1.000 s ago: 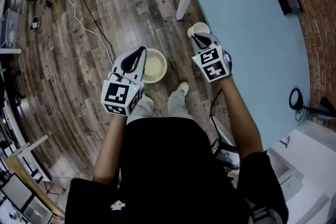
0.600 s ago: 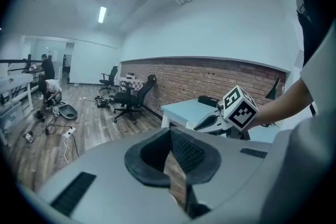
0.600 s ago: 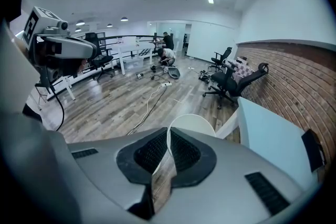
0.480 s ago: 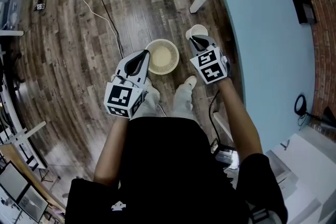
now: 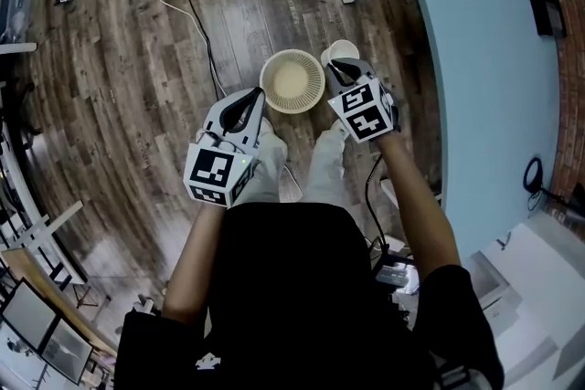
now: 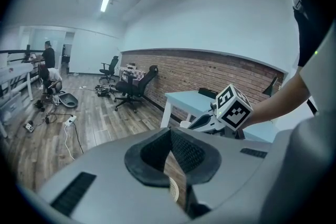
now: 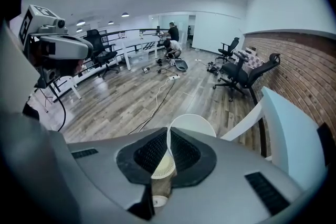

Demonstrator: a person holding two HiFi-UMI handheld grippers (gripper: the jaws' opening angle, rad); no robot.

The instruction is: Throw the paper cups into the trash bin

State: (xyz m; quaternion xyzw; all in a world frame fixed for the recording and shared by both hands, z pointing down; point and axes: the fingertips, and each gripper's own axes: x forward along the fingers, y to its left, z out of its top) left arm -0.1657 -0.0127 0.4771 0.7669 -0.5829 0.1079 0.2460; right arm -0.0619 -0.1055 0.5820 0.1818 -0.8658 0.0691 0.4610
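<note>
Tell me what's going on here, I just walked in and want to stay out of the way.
A standing person holds a gripper in each hand. The tongs of the right gripper are shut on the rim of a paper cup, held just beside the trash bin on the floor; it hasn't been dropped in yet. The tongs of the left gripper are shut and empty.

A white paper cup [image 5: 342, 51] is held upright by its rim, just right of the round cream trash bin [image 5: 274, 96] on the floor [image 5: 164, 41].
</note>
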